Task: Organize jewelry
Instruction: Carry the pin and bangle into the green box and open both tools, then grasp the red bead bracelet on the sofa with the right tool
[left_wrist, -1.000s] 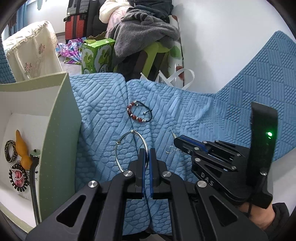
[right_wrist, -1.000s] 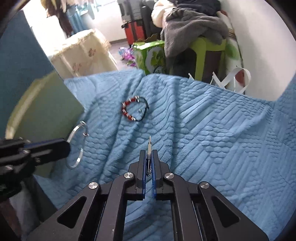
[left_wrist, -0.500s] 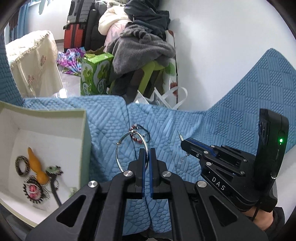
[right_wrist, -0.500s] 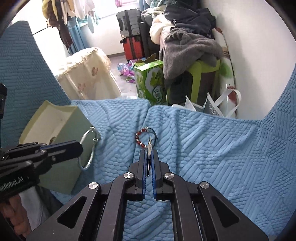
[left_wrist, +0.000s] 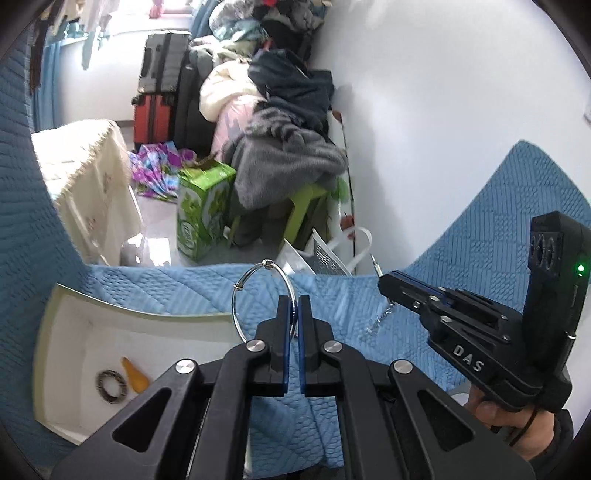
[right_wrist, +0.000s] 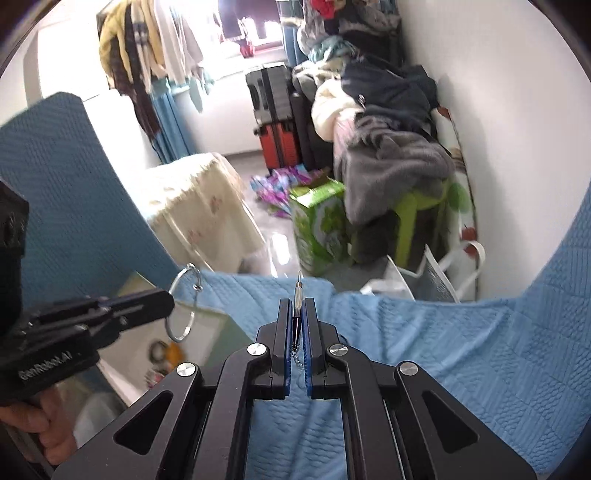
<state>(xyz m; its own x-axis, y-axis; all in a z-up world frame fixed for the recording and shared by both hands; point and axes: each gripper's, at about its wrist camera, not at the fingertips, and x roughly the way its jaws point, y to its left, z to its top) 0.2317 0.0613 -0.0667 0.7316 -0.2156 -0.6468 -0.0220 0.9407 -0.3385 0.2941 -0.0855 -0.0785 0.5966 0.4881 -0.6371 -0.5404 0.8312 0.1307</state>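
Blue quilted cover (left_wrist: 177, 291) fills the near ground; cluttered room behind: green carton (left_wrist: 203, 210), suitcases, grey clothes heap (left_wrist: 284, 166) by a white wall. Readable text: "DAS" on the right hand-held gripper (left_wrist: 382, 284) body in the left view, "GenRobot.AI" on the left hand-held gripper (right_wrist: 168, 297) body in the right view.

Left hand-held gripper is clenched on a silver hoop bangle (left_wrist: 258, 291); the ring stands upright out of the jaws, its clasp at top. Right hand-held gripper is clenched on a thin metal pendant (right_wrist: 297, 291), tip poking out past the fingertips, short chain dangling under the jaws. The two sit side by side, apart.

White open box (left_wrist: 66, 332) lies below left of the left hand-held gripper, holding a dark patterned ring (left_wrist: 110, 384) and an orange piece (left_wrist: 135, 376).

Versus a second ago: both are higher above the cover, more room in view; the red bead bracelet is no longer visible.
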